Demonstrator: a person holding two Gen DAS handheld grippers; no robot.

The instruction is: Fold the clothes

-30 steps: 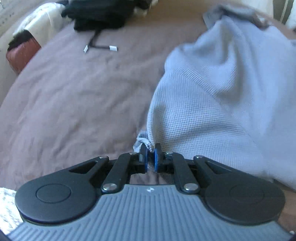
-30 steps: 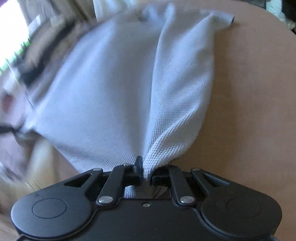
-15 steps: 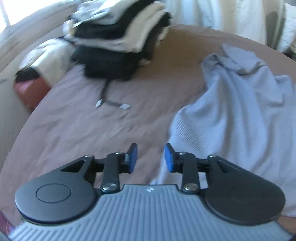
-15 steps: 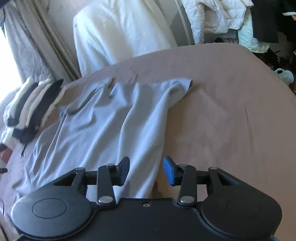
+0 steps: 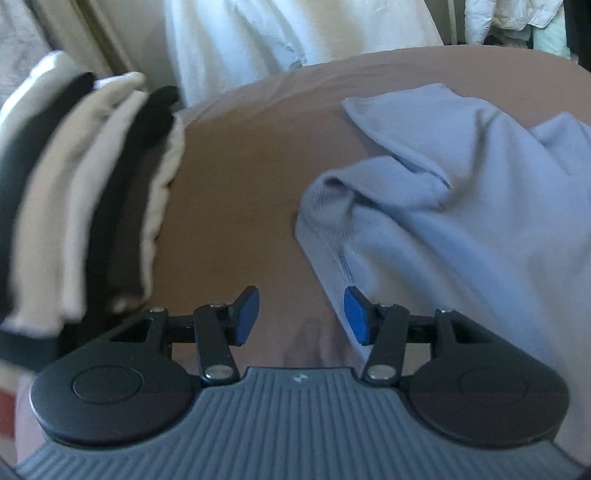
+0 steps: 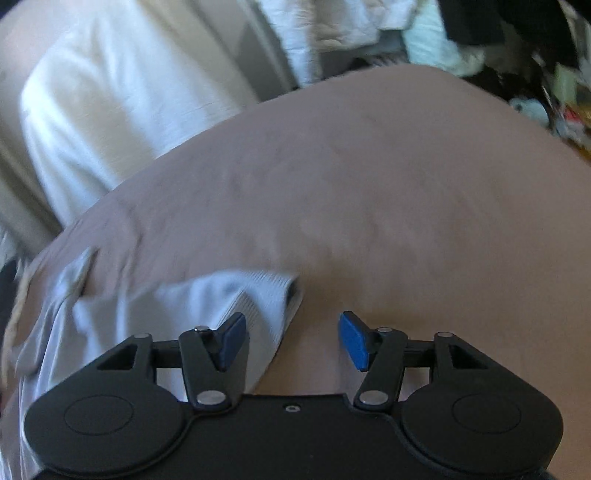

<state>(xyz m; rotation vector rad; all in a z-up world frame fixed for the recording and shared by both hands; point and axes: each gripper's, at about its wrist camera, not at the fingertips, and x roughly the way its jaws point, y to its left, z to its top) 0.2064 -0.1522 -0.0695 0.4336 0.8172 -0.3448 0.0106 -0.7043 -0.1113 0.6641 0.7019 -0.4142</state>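
Note:
A pale blue waffle-knit shirt [image 5: 461, 206] lies rumpled on the brown bedspread [image 5: 240, 184]. In the left wrist view it fills the right side; my left gripper [image 5: 301, 317] is open and empty, its right pad next to the shirt's near edge. In the right wrist view a sleeve of the shirt [image 6: 229, 295] lies at the lower left; my right gripper [image 6: 293, 341] is open and empty, its left pad over the sleeve and its right pad over bare bedspread [image 6: 369, 184].
A stack of folded black, white and beige clothes [image 5: 85, 206] stands on the bed at the left. A white cloth [image 5: 280, 33] hangs behind the bed's far edge. Clothes and clutter [image 6: 517, 55] lie beyond the bed at the right.
Both grippers let go of the blue shirt and opened wide. Both have moved forward along the shirt toward its sleeves; the folded stack is now close on the left.

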